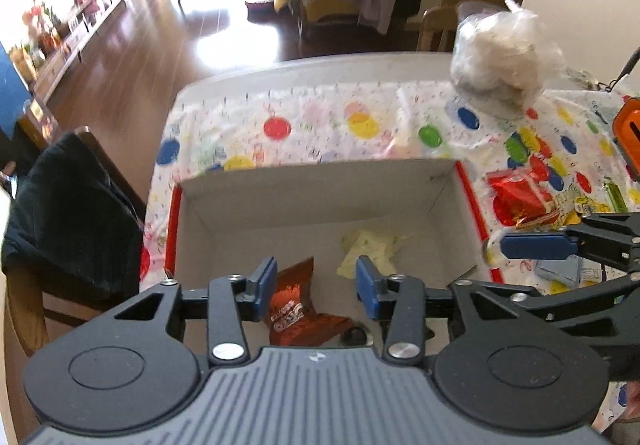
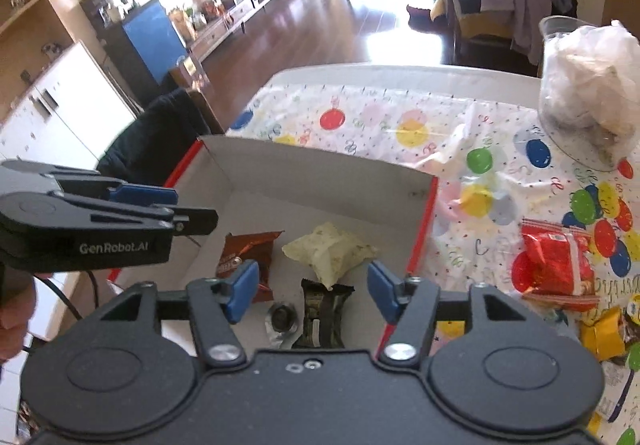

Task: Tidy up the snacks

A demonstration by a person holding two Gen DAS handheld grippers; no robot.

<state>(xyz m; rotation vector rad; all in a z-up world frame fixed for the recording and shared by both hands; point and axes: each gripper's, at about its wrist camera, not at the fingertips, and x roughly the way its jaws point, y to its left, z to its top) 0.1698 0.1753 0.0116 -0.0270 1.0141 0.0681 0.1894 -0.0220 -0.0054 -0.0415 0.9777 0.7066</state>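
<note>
Both grippers hover empty over the red-edged box (image 2: 420, 229).
Left gripper (image 1: 316, 281) and right gripper (image 2: 312, 287) stand part-open; orange packet (image 2: 248, 249), pale pouch (image 2: 330, 249) and dark bar (image 2: 324, 315) lie inside, red packet (image 2: 556, 261) outside the right wall.

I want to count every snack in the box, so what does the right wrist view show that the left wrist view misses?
Only the right wrist view shows the dark bar wrapper and the small round foil sweet clearly, plus yellow packets on the tablecloth. Only the left wrist view shows an orange object at the table's right edge. Both show the box, the brown packet, the pale yellow packet, the red packet outside, and both grippers open, empty.
</note>
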